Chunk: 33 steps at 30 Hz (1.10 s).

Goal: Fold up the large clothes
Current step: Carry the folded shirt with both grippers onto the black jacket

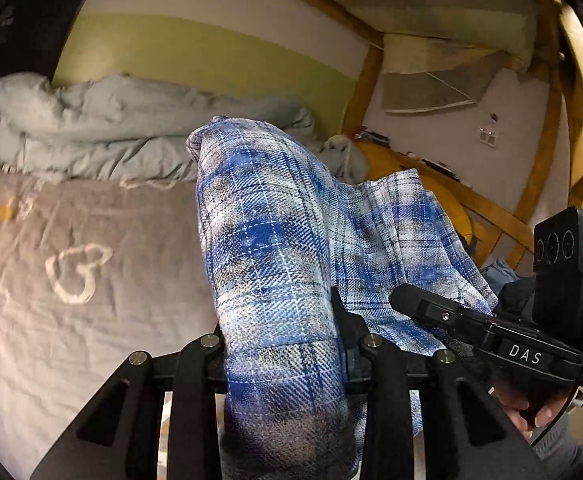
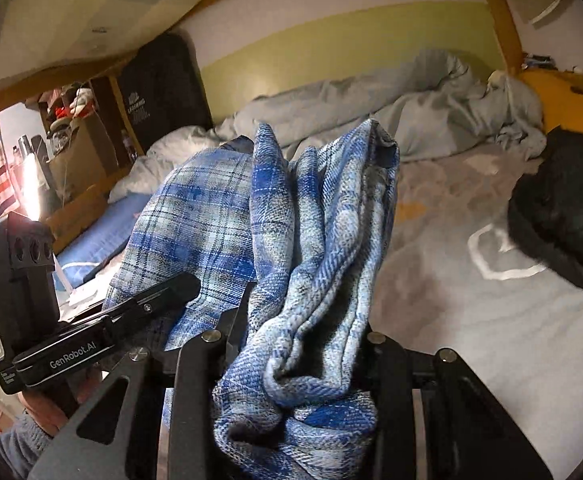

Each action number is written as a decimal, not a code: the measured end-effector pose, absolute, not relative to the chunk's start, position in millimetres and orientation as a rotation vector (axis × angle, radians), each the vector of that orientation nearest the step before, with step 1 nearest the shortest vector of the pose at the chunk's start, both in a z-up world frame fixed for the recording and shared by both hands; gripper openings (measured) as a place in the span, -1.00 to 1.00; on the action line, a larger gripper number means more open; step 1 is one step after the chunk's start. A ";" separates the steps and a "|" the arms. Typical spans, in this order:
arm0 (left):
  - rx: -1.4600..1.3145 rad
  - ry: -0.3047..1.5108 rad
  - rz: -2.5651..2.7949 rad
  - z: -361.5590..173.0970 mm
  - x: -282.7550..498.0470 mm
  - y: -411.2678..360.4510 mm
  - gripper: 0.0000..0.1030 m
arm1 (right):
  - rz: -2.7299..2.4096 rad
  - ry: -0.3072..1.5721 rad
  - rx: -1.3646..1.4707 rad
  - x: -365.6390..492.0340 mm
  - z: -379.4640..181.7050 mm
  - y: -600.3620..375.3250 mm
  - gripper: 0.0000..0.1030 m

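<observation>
We see a wide bed with a grey crumpled sheet point(image 1: 91, 320), printed with a white heart outline point(image 1: 77, 274). It fills the lower part of both wrist views. Along its far side, against the green-and-white wall, lies a pale grey-blue rumpled duvet point(image 1: 103, 128). A light wooden bed frame point(image 1: 371, 76) arches over and beside the bed. In the right wrist view a dark rounded object point(image 2: 563, 216) sits at the right edge on the sheet; we cannot tell what it is.

The blue, white and grey plaid flannel garment point(image 1: 275, 248) is held up off the bed, bunched into thick folds between the two claws. It drapes across from one to the other.

Our left claw point(image 1: 287, 364) is clamped on a thick roll of the plaid cloth. The fabric fills the gap between its black fingers and rises above them. The same view shows the other tool at the right, marked "DAS", with a hand point(image 1: 527, 408) beneath it.

Our right claw point(image 2: 295, 360) is likewise closed on a twisted bundle of the garment, cloth packed between its fingers. At the left of that view we see the left tool, marked "GenRobot.AI". A cluttered wooden shelf point(image 2: 79, 136) stands beyond it.
</observation>
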<state>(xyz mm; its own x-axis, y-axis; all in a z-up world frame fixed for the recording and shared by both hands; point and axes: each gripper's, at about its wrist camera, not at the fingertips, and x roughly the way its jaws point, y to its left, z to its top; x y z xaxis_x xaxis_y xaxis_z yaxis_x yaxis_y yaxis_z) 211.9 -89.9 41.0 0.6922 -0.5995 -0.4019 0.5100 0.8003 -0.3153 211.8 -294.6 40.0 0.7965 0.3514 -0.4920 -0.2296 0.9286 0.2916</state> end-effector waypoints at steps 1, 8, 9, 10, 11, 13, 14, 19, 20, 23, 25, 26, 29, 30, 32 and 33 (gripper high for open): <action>-0.175 0.506 -0.634 46.7 211.9 -96.1 -0.33 | 0.307 0.558 0.226 208.4 44.3 -298.9 -0.38; -0.136 0.416 -0.739 100.7 218.1 -168.1 -0.33 | 0.231 0.462 0.221 191.9 90.0 -352.8 -0.38; -0.136 0.399 -0.763 109.3 221.5 -182.9 -0.33 | 0.213 0.441 0.217 189.5 99.5 -367.2 -0.38; -0.138 0.382 -0.790 118.1 225.8 -199.5 -0.32 | 0.193 0.421 0.212 187.4 108.7 -379.8 -0.37; -0.138 0.367 -0.818 126.7 230.8 -219.2 -0.32 | 0.169 0.400 0.205 185.0 117.9 -394.2 -0.37; -0.134 0.353 -0.873 138.4 242.0 -255.0 -0.32 | 0.115 0.367 0.200 182.9 132.8 -425.5 -0.37; -0.130 0.352 -0.910 142.6 249.9 -275.0 -0.32 | 0.086 0.357 0.210 182.2 138.0 -442.7 -0.37; -0.130 0.396 -1.035 141.4 300.8 -373.8 -0.31 | -0.102 0.331 0.268 184.7 143.7 -519.2 -0.36; -0.117 0.397 -1.039 140.6 305.5 -387.9 -0.31 | -0.137 0.332 0.278 188.3 140.2 -531.2 -0.36; -0.047 0.423 -1.062 128.7 335.7 -432.9 -0.31 | -0.224 0.350 0.333 206.2 122.4 -564.8 -0.36; -0.031 0.479 -1.073 114.2 359.6 -457.8 -0.30 | -0.271 0.370 0.356 221.7 107.4 -583.1 -0.36; -0.034 0.519 -1.070 103.0 371.0 -468.3 -0.30 | -0.289 0.385 0.369 231.9 97.6 -592.3 -0.36; -0.026 0.652 -1.038 59.6 402.9 -489.5 -0.21 | -0.316 0.458 0.429 259.7 66.6 -619.7 -0.35; -0.010 0.679 -1.020 45.5 409.5 -499.3 -0.14 | -0.324 0.498 0.458 268.7 51.5 -630.4 -0.32; 0.017 0.674 -1.001 25.6 419.7 -506.5 0.06 | -0.342 0.530 0.479 282.9 26.7 -639.7 -0.26; 0.026 0.674 -1.000 21.1 424.5 -508.9 0.10 | -0.352 0.527 0.451 286.4 21.2 -640.6 -0.23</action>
